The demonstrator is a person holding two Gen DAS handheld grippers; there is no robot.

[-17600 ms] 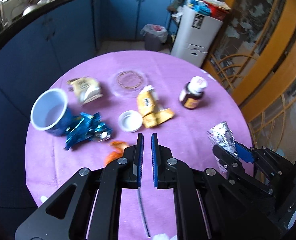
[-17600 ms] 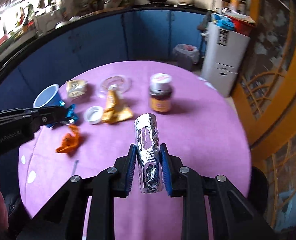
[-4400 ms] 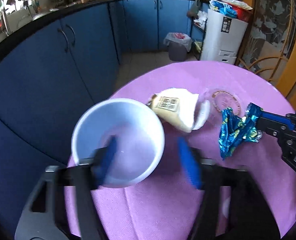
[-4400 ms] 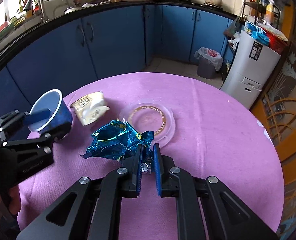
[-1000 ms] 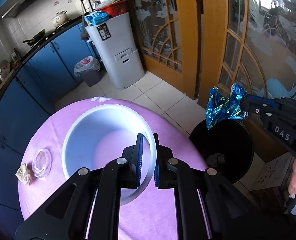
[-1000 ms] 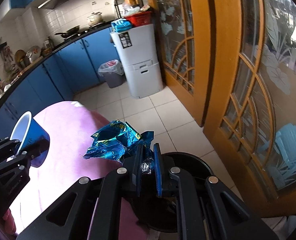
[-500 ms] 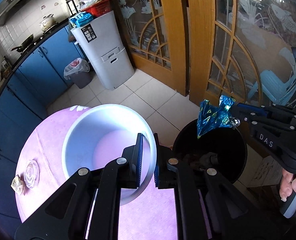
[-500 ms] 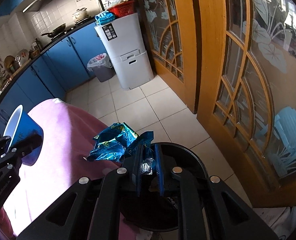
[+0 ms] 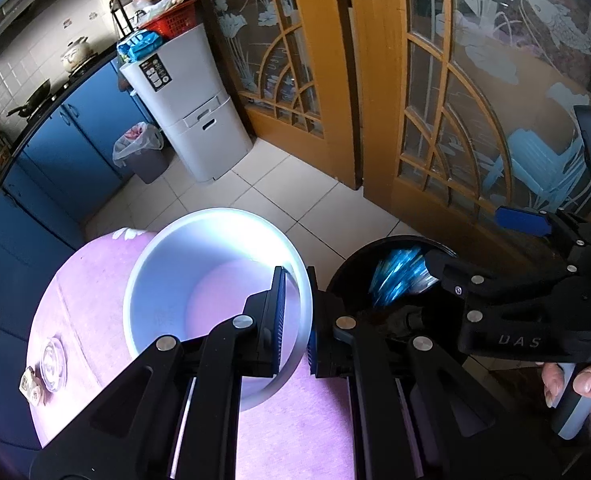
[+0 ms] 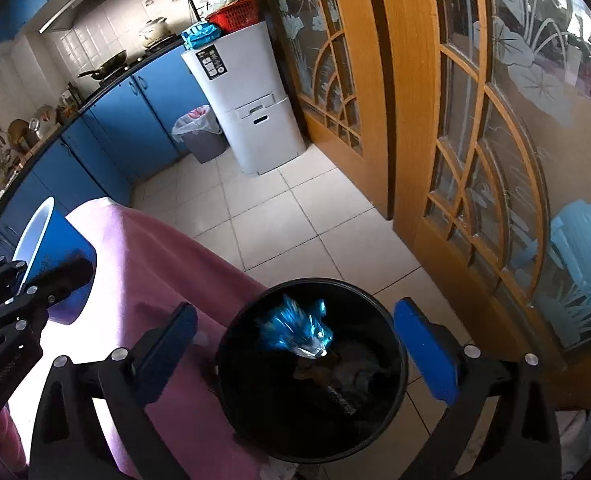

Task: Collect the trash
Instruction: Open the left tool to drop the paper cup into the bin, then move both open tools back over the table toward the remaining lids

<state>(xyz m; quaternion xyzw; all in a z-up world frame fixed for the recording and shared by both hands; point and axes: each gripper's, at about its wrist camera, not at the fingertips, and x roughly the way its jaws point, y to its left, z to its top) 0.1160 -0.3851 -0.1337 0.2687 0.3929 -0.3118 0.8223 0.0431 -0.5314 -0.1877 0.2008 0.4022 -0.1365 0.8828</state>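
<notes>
My right gripper [image 10: 295,344] is open wide above the black trash bin [image 10: 231,392] on the floor beside the table. The blue foil wrapper [image 10: 295,330] is blurred, falling inside the bin; it also shows in the left wrist view [image 9: 399,276]. My left gripper [image 9: 293,320] is shut on the rim of the blue paper cup [image 9: 215,280], white inside, held above the purple table edge. The cup shows in the right wrist view [image 10: 55,248] at the left. The right gripper [image 9: 495,248] is seen over the bin [image 9: 347,280].
The purple round table [image 9: 95,280] carries a clear lid [image 9: 53,362] and a beige packet [image 9: 29,386] at its far side. Wooden glass doors [image 10: 475,140] stand right of the bin. A white cabinet [image 10: 247,100] and a lined grey bin [image 10: 199,132] stand by the blue cupboards.
My right gripper has opened and let go of the blue wrapper, which now falls into the black bin. The left gripper still holds the cup, moved slightly nearer the bin.
</notes>
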